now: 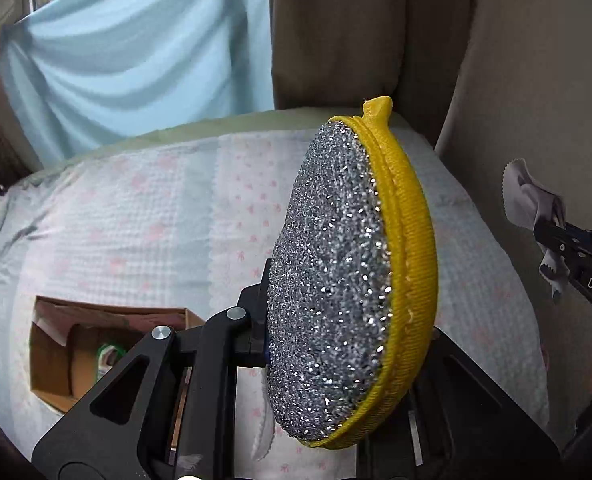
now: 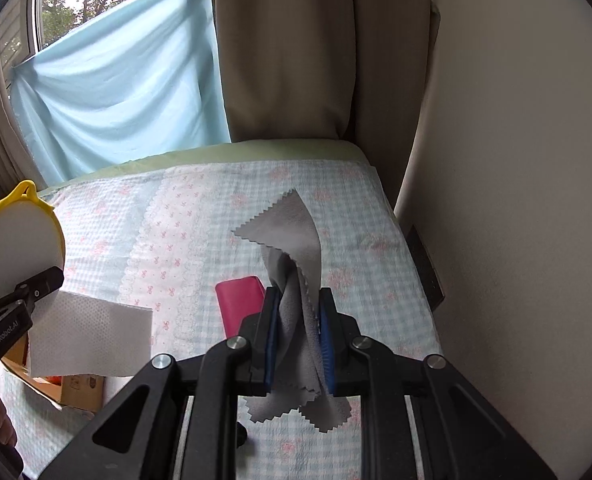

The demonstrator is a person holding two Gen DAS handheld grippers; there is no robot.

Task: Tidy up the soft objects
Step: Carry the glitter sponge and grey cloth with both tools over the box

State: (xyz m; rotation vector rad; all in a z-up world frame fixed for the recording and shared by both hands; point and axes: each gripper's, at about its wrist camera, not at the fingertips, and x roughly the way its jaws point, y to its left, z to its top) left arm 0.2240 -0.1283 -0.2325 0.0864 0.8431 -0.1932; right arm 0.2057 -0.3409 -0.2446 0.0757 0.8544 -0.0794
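A yellow-rimmed scouring pad (image 1: 336, 280) is pinched by the left hand-held gripper (image 1: 267, 344); a grey cloth (image 2: 296, 264) is clamped in the right hand-held gripper (image 2: 298, 344), both above the bed (image 2: 199, 208).

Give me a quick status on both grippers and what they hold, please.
Left gripper shut on yellow scouring pad, held aloft. Right gripper shut on grey cloth. Cardboard box open on bed; nothing in the way.
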